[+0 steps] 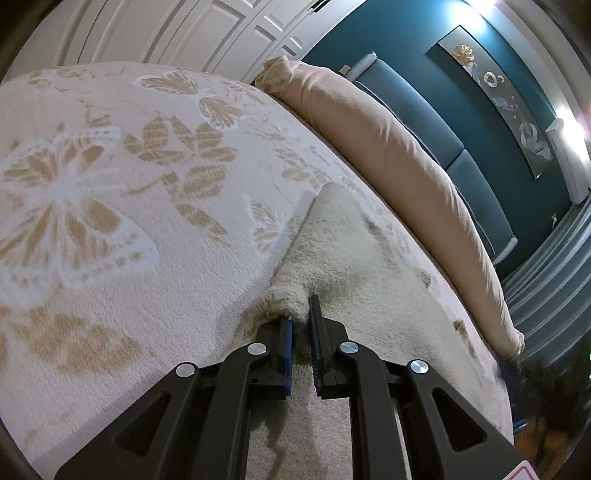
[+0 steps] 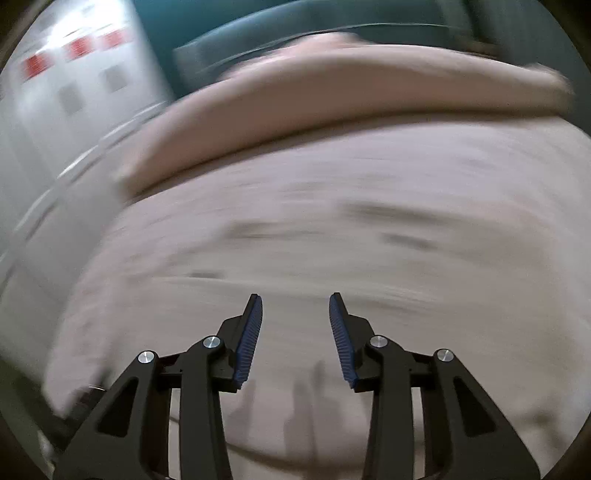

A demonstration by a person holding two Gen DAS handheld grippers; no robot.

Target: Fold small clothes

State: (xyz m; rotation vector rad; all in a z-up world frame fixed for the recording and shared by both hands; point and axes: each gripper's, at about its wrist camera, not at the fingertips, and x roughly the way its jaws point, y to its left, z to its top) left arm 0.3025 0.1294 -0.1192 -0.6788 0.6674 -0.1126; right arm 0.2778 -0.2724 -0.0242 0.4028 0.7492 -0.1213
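A bed (image 1: 110, 295) fills most of both views, covered by a pale plush blanket (image 1: 92, 192) patterned with tan and white butterflies and leaves. Along its far edge lies a long beige bolster pillow (image 1: 388, 147), its knotted end toward the white panelled wardrobe doors (image 1: 166, 29). Behind the pillow stands a teal padded headboard (image 1: 436, 122) against a teal wall, where a long narrow picture (image 1: 498, 99) with gold and silver flowers hangs.

On the blanket, close to the pillow side of the bed, lies the small garment (image 1: 354, 258), a cream fleecy piece spread mostly flat with one straight edge running up toward a corner. Its near corner is bunched up into a soft tuft.

The left gripper (image 1: 301, 325) has its jaws drawn narrow and pinches that bunched corner of the garment between the blue ribbed pads (image 1: 287, 354).

The right wrist view is blurred by motion; it shows the pale blanket (image 2: 332, 240) with the beige pillow (image 2: 332, 96) across the top. The right gripper (image 2: 295, 306) is spread wide with nothing between its blue pads (image 2: 251, 339), above bare blanket.
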